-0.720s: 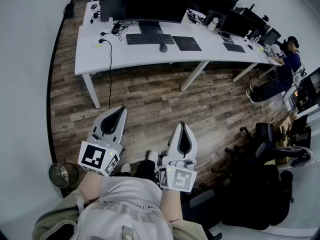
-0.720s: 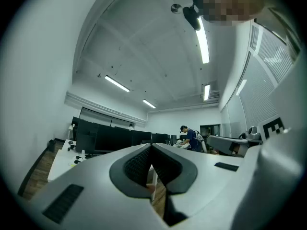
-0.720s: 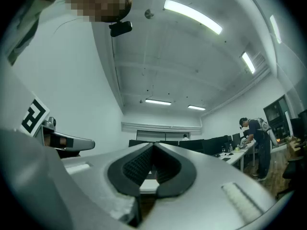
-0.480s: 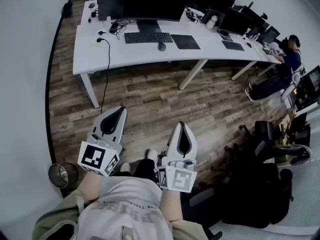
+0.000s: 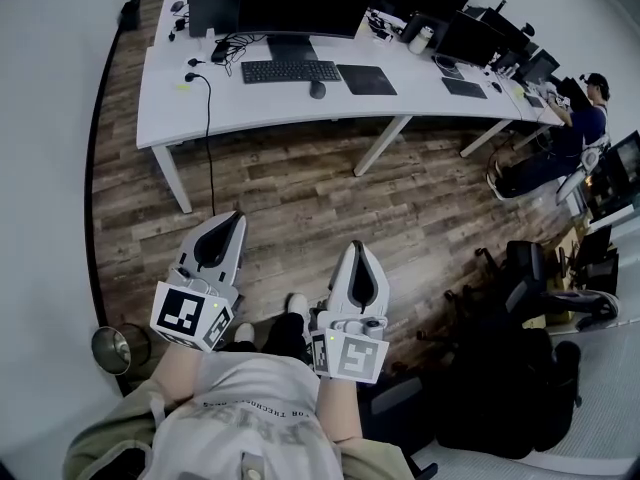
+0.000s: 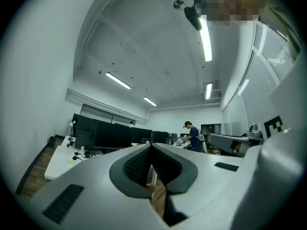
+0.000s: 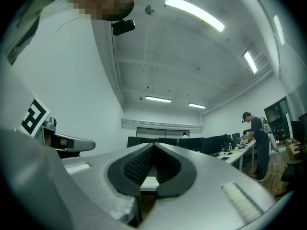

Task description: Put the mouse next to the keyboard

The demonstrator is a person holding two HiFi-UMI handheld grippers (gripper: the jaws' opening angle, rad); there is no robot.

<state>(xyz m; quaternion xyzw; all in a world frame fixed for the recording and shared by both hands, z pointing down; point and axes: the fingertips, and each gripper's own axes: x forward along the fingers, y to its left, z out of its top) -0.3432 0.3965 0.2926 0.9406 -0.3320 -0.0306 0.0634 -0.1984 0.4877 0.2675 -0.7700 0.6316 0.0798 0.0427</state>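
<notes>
The mouse [image 5: 318, 90] lies on the white table [image 5: 250, 113], just off the front right corner of the keyboard [image 5: 291, 71], in the gap between the keyboard and a dark mouse pad [image 5: 367, 79] to its right. Whether the mouse touches the keyboard cannot be told from this far away. Behind the keyboard stands a wide dark monitor [image 5: 300, 0], and a black cable [image 5: 208, 118] runs from the table's left part over its front edge down to the wooden floor [image 5: 300, 193]. The table is well apart from both grippers, with a broad stretch of floor between. The left gripper [image 5: 234, 217] and the right gripper [image 5: 357, 246] are held low in front of the person's body, side by side and pointing toward the table. Each gripper's jaws are closed, the dark pads meeting at the tips with nothing between them. A round bin [image 5: 112, 348] stands on the floor to the person's left, black office chairs [image 5: 545, 288] stand to the right, and another person [image 5: 585, 118] is at the far right end of the row of tables.
</notes>
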